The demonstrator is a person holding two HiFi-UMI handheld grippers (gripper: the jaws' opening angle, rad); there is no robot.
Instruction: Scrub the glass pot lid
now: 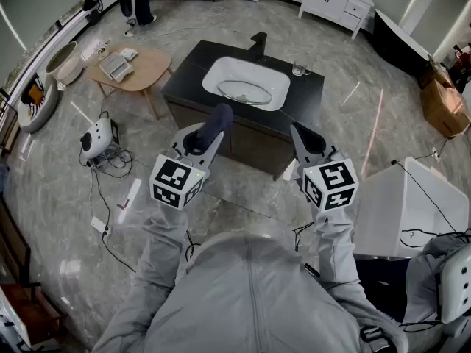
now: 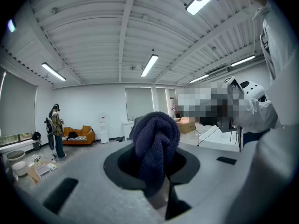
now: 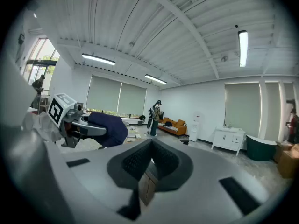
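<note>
The glass pot lid (image 1: 243, 92) lies in the white sink (image 1: 274, 96) of a dark counter (image 1: 190, 72) ahead of me. My left gripper (image 1: 208, 134) is raised in front of the counter, shut on a dark blue knitted cloth (image 1: 218, 115); the cloth (image 2: 155, 141) bulges up out of the jaws in the left gripper view. My right gripper (image 1: 300, 132) hovers to the right at the same height, its jaws shut with nothing between them, seen also in the right gripper view (image 3: 150, 164). That view also shows the left gripper (image 3: 77, 125) with the cloth (image 3: 110, 129).
A black faucet (image 1: 257, 41) stands behind the sink and a drinking glass (image 1: 299, 69) sits at the counter's right. A small wooden table (image 1: 143, 68) is to the left, a white device (image 1: 96, 138) with cables on the floor, a white box (image 1: 405, 204) to my right.
</note>
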